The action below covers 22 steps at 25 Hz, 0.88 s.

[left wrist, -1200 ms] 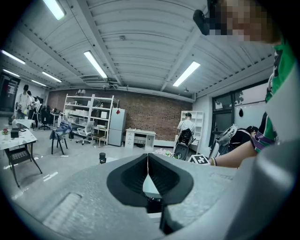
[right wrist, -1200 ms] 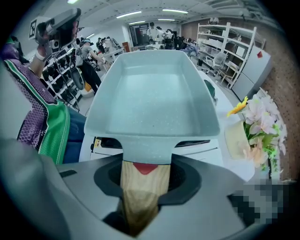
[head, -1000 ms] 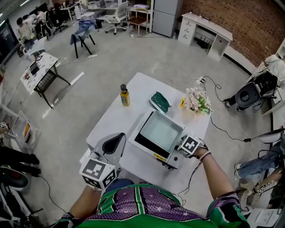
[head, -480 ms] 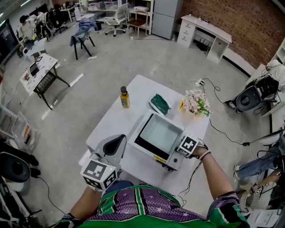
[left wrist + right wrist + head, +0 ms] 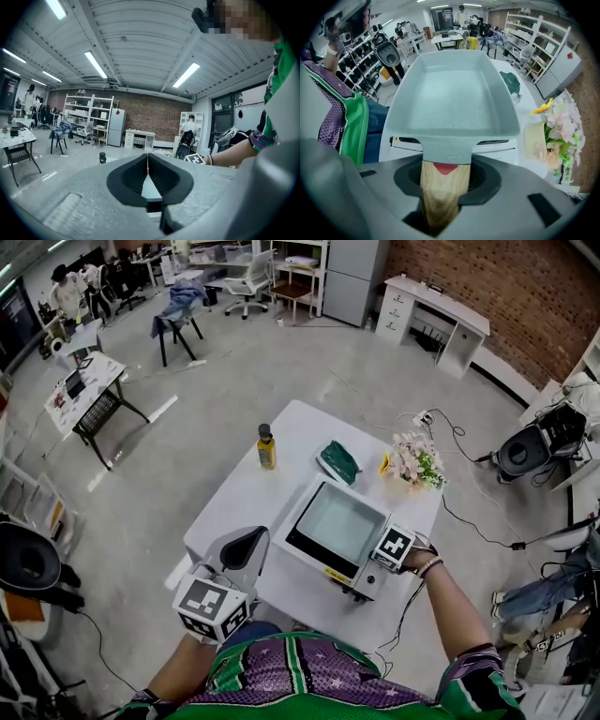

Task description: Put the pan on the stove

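The pan (image 5: 339,521), square and pale grey-green, lies over the top of the white stove (image 5: 305,554) near the table's (image 5: 239,498) front right edge. From the right gripper view its bowl (image 5: 452,101) covers nearly the whole cooking surface, with only the stove's front panel (image 5: 499,144) showing beneath. Whether the base already rests flat or hangs just above, I cannot tell.

The step in hand looks like the final seating. To do it well, the pan should be kept level and square to the stove's edges, then lowered until the base sits flat all round. The handle should be let go only once the pan bears its own weight. Its wooden handle (image 5: 440,199) sticks out past the stove's front corner, so a release made too early could let it tip toward that side. Opening the jaws straight apart, then drawing back along the handle's line, should avoid nudging it.

The right gripper (image 5: 389,557) points down at that corner and grasps the handle, its jaws standing wide around the thick wood. The left gripper (image 5: 246,545) hangs over the table's near left part, well apart from the stove, its jaws pressed together on nothing (image 5: 148,176).

Farther off stand a bottle (image 5: 267,447), a green cloth (image 5: 339,461) and flowers (image 5: 415,461).
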Motion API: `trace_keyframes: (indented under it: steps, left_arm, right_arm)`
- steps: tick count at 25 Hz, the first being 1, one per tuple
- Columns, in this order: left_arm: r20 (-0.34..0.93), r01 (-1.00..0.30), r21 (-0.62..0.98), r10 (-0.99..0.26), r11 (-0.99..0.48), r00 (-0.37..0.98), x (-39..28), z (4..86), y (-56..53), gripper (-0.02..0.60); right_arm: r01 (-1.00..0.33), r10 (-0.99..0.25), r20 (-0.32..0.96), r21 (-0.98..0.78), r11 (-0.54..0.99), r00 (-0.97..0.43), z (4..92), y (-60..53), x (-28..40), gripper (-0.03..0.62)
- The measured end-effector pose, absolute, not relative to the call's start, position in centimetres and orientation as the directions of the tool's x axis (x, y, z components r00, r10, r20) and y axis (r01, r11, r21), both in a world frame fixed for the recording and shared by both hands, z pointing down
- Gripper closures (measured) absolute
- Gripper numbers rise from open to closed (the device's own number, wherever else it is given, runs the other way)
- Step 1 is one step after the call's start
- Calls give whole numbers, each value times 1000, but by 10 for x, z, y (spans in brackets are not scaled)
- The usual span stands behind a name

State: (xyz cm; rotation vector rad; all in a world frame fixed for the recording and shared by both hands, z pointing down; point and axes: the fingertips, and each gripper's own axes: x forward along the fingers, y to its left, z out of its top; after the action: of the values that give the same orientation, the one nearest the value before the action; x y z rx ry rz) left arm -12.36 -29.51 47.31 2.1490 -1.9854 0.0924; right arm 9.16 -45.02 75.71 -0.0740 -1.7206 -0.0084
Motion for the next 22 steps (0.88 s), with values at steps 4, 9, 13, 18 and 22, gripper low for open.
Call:
trace_keyframes:
  steps: [4,9,13,18,22]
  left_arm:
    - [192,-991,115,-977,-69,90,-125,476,-293,563]
    - [189,-991,109,-977,-81,101,-122,477,-292,563]
    - [190,-991,105,-977,-77,96,-126,475,-288,563]
    - [187,-992,103,-978,-76,94,-130,473,-284,563]
    - [178,-991,103,-978,-88,106,-131,474,-283,563]
  right_arm:
    - [52,42,989,-35,998,-145,758,-450,91,437]
    - [44,50,986,-44,998,-158,759,-448,90,433]
    - [38,74,980,-68,997,-183,749,-448,88,425]
    - [56,59,982,-50,997,-180,739,-449,89,413]
    - [62,41,983,-30,998,-178,735,-449,89,410]
